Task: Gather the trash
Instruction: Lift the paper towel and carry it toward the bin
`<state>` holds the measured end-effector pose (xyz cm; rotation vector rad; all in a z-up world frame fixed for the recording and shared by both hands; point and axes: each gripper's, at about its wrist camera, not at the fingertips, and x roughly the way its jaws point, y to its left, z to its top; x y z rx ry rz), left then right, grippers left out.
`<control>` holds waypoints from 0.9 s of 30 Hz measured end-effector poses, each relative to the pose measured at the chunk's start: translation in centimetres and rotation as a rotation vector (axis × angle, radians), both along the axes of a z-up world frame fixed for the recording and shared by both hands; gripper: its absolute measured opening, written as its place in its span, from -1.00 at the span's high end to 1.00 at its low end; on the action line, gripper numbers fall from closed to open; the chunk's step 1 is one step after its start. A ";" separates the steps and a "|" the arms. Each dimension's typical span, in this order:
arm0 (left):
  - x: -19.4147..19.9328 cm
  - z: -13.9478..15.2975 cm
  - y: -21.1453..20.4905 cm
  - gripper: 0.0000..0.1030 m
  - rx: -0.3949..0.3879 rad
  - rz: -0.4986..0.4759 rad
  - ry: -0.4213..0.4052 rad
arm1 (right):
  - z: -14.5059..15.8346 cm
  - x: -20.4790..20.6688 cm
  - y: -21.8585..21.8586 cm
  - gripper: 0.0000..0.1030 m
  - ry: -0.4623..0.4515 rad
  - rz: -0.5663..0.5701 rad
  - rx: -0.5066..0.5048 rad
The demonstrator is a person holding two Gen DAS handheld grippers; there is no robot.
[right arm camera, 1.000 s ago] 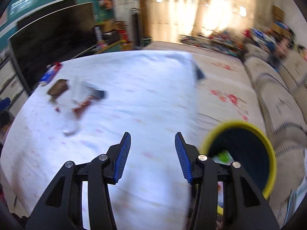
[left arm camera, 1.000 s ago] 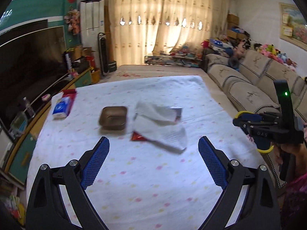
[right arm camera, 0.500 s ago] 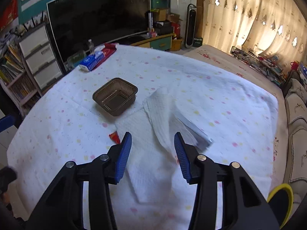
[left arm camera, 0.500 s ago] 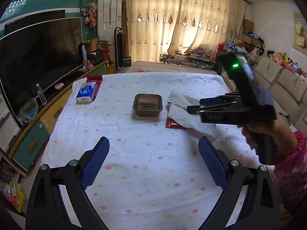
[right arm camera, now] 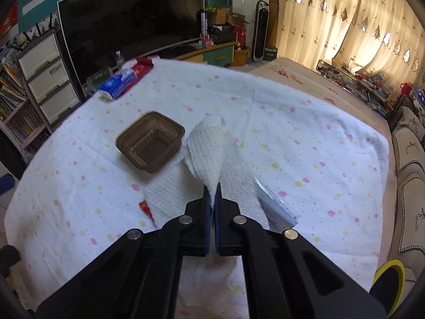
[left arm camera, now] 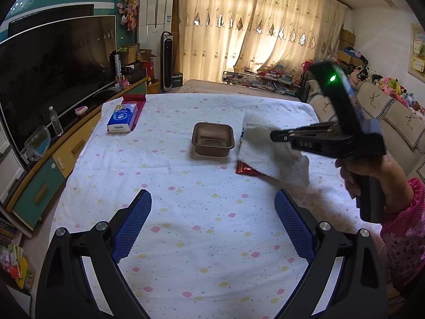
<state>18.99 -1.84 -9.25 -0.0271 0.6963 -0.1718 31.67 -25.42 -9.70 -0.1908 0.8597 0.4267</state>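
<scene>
Home living room, large television [left arm camera: 53, 66] on a low cabinet, curtained window [left arm camera: 252, 26], sofa [left arm camera: 398, 117] with plush toys

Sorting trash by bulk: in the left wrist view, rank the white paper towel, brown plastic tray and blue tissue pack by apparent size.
1. White paper towel
2. Brown plastic tray
3. Blue tissue pack, though farther away, so unsure.

Two handheld grippers work over one flower-print tablecloth [left arm camera: 186, 212]: the left gripper [left arm camera: 212, 212] and the right gripper [right arm camera: 211, 199]. On the cloth lie one brown plastic tray [left arm camera: 213, 142], one white paper towel [left arm camera: 268, 154], one red wrapper [left arm camera: 245, 170], one silvery foil packet [right arm camera: 276, 202] and one blue tissue pack [left arm camera: 122, 118]. One yellow-rimmed bin [right arm camera: 387, 284] stands beside the table.
</scene>
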 end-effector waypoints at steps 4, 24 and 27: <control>-0.2 0.0 -0.3 -0.79 0.004 -0.005 0.002 | 3.0 -1.5 -0.9 0.96 -0.039 0.014 0.074; -1.2 0.9 -4.1 -0.79 0.041 -0.111 -0.027 | 14.0 -7.9 -5.7 0.96 -0.254 -0.010 0.213; -1.1 0.9 -4.9 -0.79 0.055 -0.141 -0.034 | 14.5 -8.3 -6.6 0.96 -0.269 -0.033 0.213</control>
